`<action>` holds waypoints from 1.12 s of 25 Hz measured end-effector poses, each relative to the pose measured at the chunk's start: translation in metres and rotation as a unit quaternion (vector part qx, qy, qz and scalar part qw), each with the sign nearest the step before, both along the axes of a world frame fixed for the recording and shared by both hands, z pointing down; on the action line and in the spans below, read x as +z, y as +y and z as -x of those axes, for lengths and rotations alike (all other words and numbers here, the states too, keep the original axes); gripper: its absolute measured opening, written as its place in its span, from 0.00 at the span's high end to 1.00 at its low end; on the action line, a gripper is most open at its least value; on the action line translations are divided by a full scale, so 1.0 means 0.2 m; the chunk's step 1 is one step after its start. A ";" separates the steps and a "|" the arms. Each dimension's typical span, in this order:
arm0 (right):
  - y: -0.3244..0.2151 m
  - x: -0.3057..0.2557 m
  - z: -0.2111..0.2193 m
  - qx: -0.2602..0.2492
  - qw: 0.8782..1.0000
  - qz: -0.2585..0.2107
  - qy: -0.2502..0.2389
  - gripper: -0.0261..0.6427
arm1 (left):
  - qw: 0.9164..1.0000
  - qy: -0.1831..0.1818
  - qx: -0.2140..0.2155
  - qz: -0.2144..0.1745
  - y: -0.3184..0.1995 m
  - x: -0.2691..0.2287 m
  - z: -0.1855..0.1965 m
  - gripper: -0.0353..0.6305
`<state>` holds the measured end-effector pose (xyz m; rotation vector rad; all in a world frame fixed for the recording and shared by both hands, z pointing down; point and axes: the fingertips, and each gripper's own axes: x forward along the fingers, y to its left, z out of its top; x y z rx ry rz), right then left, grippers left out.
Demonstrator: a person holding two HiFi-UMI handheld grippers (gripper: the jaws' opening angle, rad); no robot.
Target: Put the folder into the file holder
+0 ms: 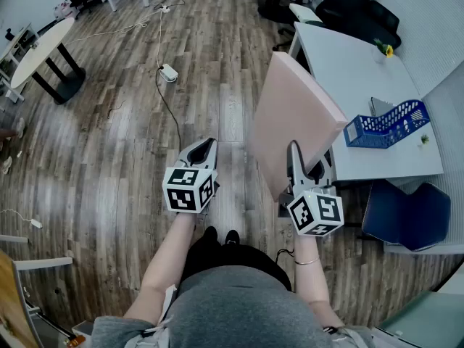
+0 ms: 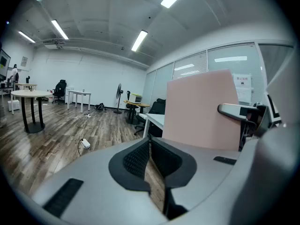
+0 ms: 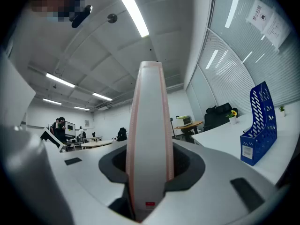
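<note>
A wide pink folder (image 1: pixel 293 118) stands upright in the air over the wooden floor, held at its lower edge by my right gripper (image 1: pixel 304 171), whose jaws are shut on it. Along the right gripper's jaws I see the folder's pale spine (image 3: pixel 149 139) edge-on, filling the gap between the pads. The blue mesh file holder (image 1: pixel 388 124) lies on the white table (image 1: pixel 348 64) to the right, and it also shows at the right as the blue file holder (image 3: pixel 258 125). My left gripper (image 1: pixel 199 153) hangs left of the folder with its jaws shut and nothing between them (image 2: pixel 149 159). The pink folder (image 2: pixel 202 109) shows beyond it.
A blue chair (image 1: pixel 406 216) sits under the table's near edge. Black bags (image 1: pixel 359 9) lie at the table's far end, with a small yellow flower (image 1: pixel 386 49) near the wall. A power strip and cable (image 1: pixel 169 71) run across the floor ahead. A round white table (image 1: pixel 40 49) stands far left.
</note>
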<state>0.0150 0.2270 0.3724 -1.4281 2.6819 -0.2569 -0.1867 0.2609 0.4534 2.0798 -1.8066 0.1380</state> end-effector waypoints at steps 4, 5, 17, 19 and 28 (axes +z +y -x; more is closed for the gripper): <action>-0.01 0.01 -0.01 -0.005 1.000 0.003 -0.009 0.72 | 1.000 -0.001 0.000 0.003 0.00 0.01 -0.02 0.90; 0.00 0.01 -0.01 -0.006 1.000 0.006 -0.012 0.72 | 1.000 -0.001 0.001 0.005 0.00 0.02 -0.03 0.90; -0.06 0.04 -0.01 -0.009 1.000 0.021 -0.022 0.72 | 1.000 -0.004 -0.007 0.016 0.02 0.05 -0.03 0.90; -0.09 0.05 0.00 -0.009 0.999 0.022 -0.020 0.72 | 1.000 -0.004 -0.008 0.020 0.00 0.07 -0.02 0.90; -0.30 0.09 0.12 0.001 0.999 0.030 -0.012 0.72 | 1.000 0.009 -0.001 0.022 -0.22 0.13 0.08 0.90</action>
